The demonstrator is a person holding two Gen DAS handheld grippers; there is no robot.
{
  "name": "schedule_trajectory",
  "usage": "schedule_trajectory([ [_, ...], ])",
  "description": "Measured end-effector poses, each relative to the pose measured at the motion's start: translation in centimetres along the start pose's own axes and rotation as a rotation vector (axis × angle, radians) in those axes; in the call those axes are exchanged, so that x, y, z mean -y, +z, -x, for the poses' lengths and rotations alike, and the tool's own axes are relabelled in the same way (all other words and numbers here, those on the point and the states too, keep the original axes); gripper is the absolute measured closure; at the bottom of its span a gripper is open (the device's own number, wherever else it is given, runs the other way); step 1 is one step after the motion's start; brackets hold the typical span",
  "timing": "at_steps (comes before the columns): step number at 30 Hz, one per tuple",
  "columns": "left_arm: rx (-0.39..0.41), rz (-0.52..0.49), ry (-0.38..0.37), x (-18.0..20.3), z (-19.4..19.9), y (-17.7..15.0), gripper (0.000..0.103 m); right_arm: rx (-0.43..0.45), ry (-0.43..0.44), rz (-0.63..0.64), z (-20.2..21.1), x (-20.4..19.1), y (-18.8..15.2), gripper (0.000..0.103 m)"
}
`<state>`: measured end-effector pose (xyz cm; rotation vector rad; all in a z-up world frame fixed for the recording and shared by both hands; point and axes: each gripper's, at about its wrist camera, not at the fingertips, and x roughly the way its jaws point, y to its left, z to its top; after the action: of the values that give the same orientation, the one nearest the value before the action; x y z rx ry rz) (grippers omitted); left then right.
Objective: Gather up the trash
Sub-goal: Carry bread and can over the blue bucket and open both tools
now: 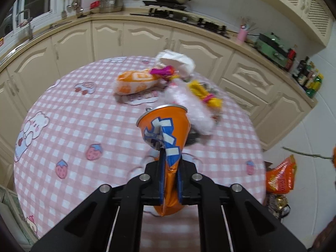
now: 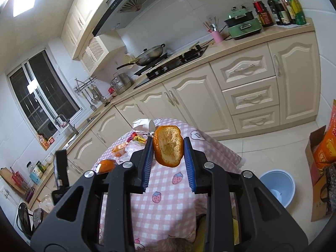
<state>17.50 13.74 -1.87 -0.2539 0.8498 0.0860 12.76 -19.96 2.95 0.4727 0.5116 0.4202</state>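
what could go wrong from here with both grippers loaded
1. The left gripper pinches only the crushed lower end of the orange can, which tilts out over the table; it could pivot or slip free.
2. The orange peel sits between the right gripper fingers with a gap visible on the right side, so a quick swing might shake it loose.
3. The light blue bin stands on the floor beside the checked tablecloth, so a drop released too early could land on cloth or floor.

one crushed orange can (image 1: 166, 134), one orange peel (image 2: 168, 146), one orange snack bag (image 1: 136, 82) — two candy wrappers (image 1: 206, 94), one blue bin (image 2: 277, 187)
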Motion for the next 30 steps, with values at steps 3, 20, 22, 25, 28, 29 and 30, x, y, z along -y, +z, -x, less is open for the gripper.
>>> schedule_trajectory([
  [3, 0.028, -0.033, -0.027, 2.1, 1.3, 0.1, 0.095, 0.01, -0.017, -0.017, 0.8, 1.1, 0.0, 0.075],
  [20, 0.053, -0.342, -0.296, 19.3, 4.2, -2.6, 0.094, 0.084, -0.221, -0.12, 6.5, 9.9, -0.2, 0.075],
  [22, 0.035, -0.37, -0.322, 21.2, 3.7, -3.1, 0.094, 0.091, -0.253, -0.131, 7.2, 11.1, -0.3, 0.075],
  [25, 0.004, -0.409, -0.356, 23.9, 2.7, -4.0, 0.094, 0.097, -0.293, -0.143, 8.1, 12.4, -0.5, 0.075],
  [28, -0.033, -0.445, -0.383, 26.5, 1.3, -4.8, 0.094, 0.096, -0.331, -0.16, 8.8, 13.8, -0.9, 0.075],
  [29, -0.049, -0.456, -0.39, 27.4, 0.8, -5.2, 0.094, 0.093, -0.344, -0.168, 8.9, 14.3, -1.0, 0.075],
  [30, -0.06, -0.464, -0.394, 27.9, 0.3, -5.3, 0.094, 0.089, -0.357, -0.175, 9.0, 14.9, -1.0, 0.075],
])
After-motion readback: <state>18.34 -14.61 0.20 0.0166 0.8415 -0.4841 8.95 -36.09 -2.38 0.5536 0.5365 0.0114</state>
